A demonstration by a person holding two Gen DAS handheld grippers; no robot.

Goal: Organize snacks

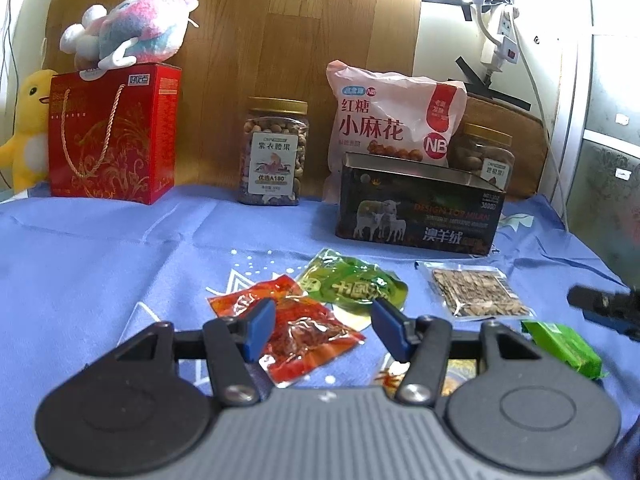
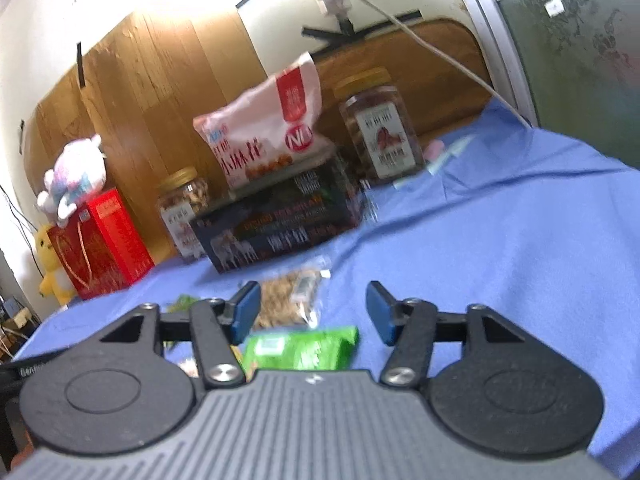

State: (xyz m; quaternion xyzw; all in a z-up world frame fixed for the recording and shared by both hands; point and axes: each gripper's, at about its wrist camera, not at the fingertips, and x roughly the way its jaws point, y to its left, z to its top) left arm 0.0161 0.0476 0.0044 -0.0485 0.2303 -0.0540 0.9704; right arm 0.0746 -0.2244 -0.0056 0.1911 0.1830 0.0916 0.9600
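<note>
Small snack packets lie on the blue cloth [image 1: 100, 264]. In the left wrist view my left gripper [image 1: 324, 328] is open over a red packet [image 1: 296, 332]. A green packet [image 1: 352, 284] lies beyond it, a clear seed packet [image 1: 474, 294] to the right, and a bright green packet [image 1: 564, 348] at far right. A dark open tin [image 1: 416, 212] stands behind them. In the right wrist view my right gripper [image 2: 314, 314] is open above the bright green packet [image 2: 304, 348], with the seed packet [image 2: 290, 300] and the tin [image 2: 280, 224] beyond.
Along the back stand a red gift box [image 1: 112, 136] with a plush toy [image 1: 132, 28] on top, a yellow duck toy [image 1: 28, 128], two nut jars [image 1: 274, 152] [image 1: 484, 152] and a pink snack bag [image 1: 392, 116]. The right gripper's tip [image 1: 608, 308] shows at the right edge.
</note>
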